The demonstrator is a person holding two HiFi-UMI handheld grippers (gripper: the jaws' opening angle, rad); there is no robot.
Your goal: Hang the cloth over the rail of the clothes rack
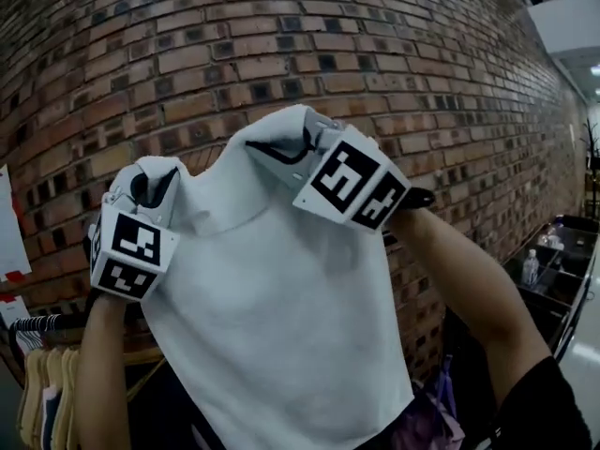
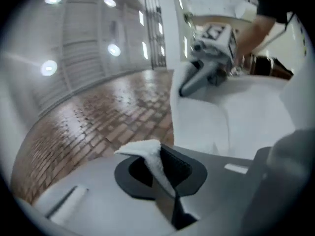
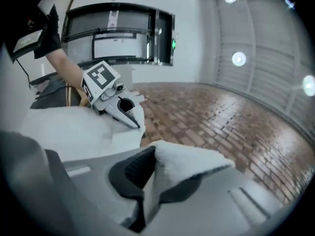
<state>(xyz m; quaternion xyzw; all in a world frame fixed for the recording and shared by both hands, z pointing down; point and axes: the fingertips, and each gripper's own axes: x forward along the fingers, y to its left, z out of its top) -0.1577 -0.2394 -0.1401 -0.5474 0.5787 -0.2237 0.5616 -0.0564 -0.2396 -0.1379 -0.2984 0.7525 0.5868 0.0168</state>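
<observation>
Up close, the left gripper (image 2: 157, 173) has its jaws almost fully together, pinching a thin fold of the white cloth (image 2: 147, 154). A small tuft of the terry edge sticks out above the dark pads (image 2: 179, 168). The right gripper (image 3: 150, 181) is likewise nearly closed. It is clamped on a thicker bunch of the same edge, which bulges out over one jaw.

From the head view, both grippers are raised in front of the person, with the cloth's top edge stretched between them. The left gripper sits lower and to the left, its marker cube (image 1: 127, 251) facing the camera. The right gripper is higher, near the middle, and its cube (image 1: 352, 186) is tilted. Below them the cloth hangs freely in one broad sheet that fills the middle of the view down to the bottom edge. Bare forearms rise from the two lower corners to the grippers, and the right arm (image 1: 459, 289) ends in a dark sleeve at the bottom right.

Behind and below the cloth, at the lower left, a dark rail (image 1: 37, 324) carries wooden hangers (image 1: 47, 382) with garments. The cloth is held above and to the right of the rail and does not touch it.

Farther back, a brick wall (image 1: 281, 36) fills the background. At the far right, a clear bottle (image 1: 531, 268) stands in a dark bin (image 1: 572, 251).
</observation>
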